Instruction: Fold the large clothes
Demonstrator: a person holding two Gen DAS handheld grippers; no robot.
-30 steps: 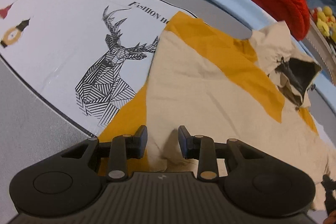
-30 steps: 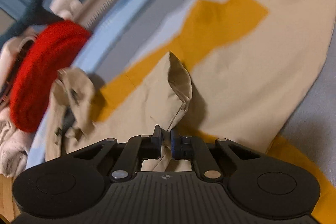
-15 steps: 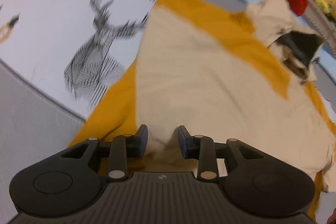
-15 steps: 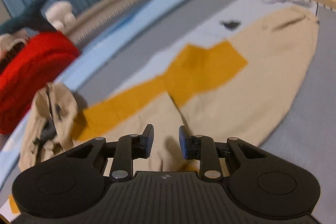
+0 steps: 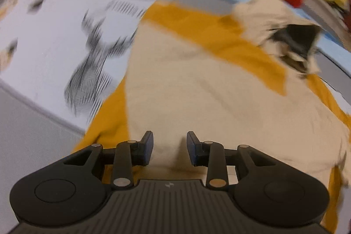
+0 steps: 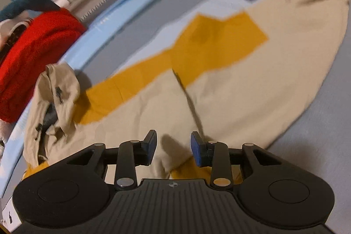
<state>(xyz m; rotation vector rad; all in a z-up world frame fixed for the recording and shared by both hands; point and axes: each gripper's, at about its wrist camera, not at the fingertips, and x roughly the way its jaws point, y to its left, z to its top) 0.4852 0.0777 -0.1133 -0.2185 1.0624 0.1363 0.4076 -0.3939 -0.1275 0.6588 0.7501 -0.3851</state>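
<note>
Cloth of the beige-and-yellow jacket [image 6: 219, 102] lies flat right under the right gripper [image 6: 173, 147], whose jaws have just been opening and now stand partly apart with nothing pinched. Its length runs away from that gripper toward the crumpled hood [image 6: 54, 102], and the left gripper [image 5: 169, 147], also part open and empty, hovers over the same jacket [image 5: 197, 91]; beyond the hood lies a red knit [image 6: 33, 54]

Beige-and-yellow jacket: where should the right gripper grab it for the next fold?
Probably the free edge of the folded beige flap just ahead of the right gripper, whose jaws have just opened. Come from above and pinch across it: the jacket lies flat, so only edges give purchase.
</note>
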